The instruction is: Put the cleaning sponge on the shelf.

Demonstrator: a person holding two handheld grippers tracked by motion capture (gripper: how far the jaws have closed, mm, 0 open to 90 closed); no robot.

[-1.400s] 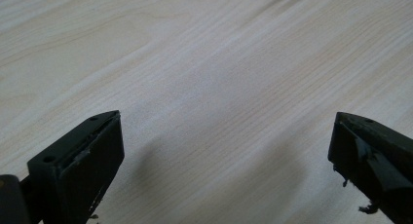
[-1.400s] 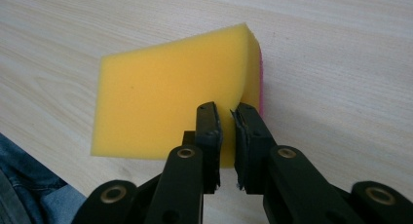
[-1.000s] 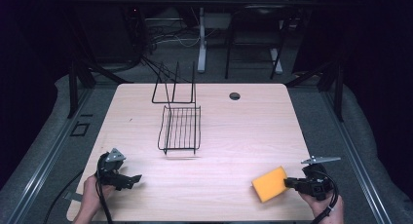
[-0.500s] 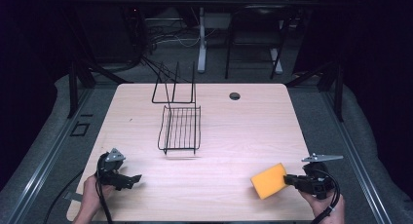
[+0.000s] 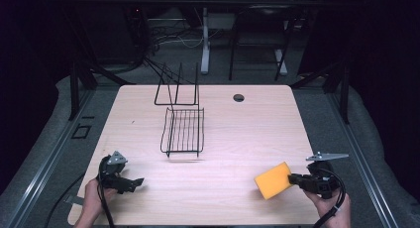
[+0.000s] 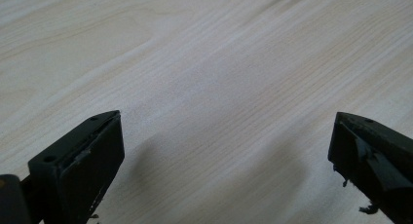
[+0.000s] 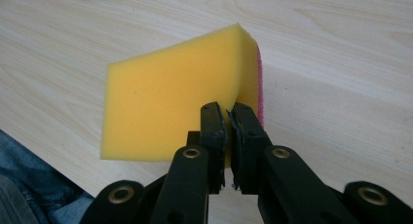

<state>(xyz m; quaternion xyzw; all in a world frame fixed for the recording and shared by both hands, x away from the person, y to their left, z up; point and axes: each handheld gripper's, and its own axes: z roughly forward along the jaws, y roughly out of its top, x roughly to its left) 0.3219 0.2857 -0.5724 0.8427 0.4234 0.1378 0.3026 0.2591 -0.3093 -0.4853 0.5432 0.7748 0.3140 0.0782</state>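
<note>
A right gripper [image 5: 293, 179] pinches a yellow sponge [image 5: 273, 180] above the desk [image 5: 247, 124], the left gripper [image 5: 137, 181] fingers spread empty.

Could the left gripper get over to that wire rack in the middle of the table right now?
Probably yes: the left gripper is open and holds nothing, and bare table lies between it and the wire rack.
</note>
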